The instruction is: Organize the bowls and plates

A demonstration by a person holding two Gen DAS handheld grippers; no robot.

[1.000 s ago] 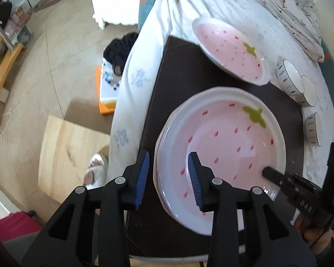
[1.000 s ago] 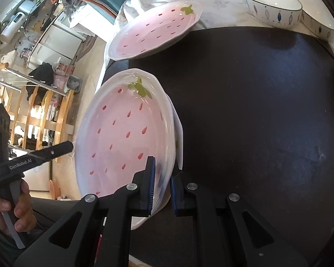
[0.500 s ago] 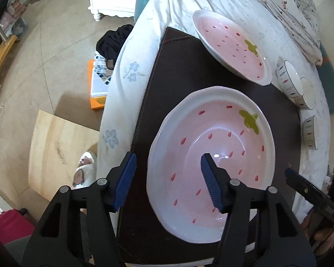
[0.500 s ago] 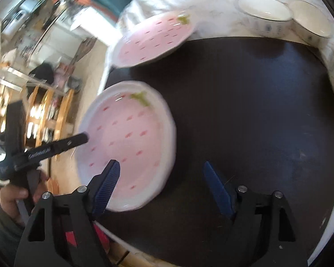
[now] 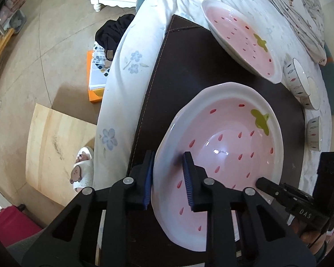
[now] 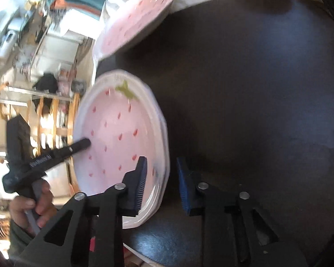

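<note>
A pink strawberry-pattern plate (image 5: pixel 225 151) lies on the dark mat (image 5: pixel 184 62), stacked on another like it; both also show in the right wrist view (image 6: pixel 120 138). My left gripper (image 5: pixel 168 175) straddles its near-left rim, jaws narrowed, one pad outside and one inside; contact is unclear. My right gripper (image 6: pixel 161 178) is open, straddling the rim on the opposite side. A second strawberry plate (image 5: pixel 240 37) lies at the mat's far corner, partly on the white cloth, and shows blurred in the right wrist view (image 6: pixel 135 20).
Three small white bowls with fish marks (image 5: pixel 300 82) stand on the cloth at the far right. The table edge drops to the floor at left, where a slipper (image 5: pixel 82 171), a wooden board (image 5: pixel 55 151) and an orange box (image 5: pixel 95 77) lie.
Both grippers opened and pulled back from the plate half a second ago. Now both have come back over its rim, and the left jaws have narrowed around it.
</note>
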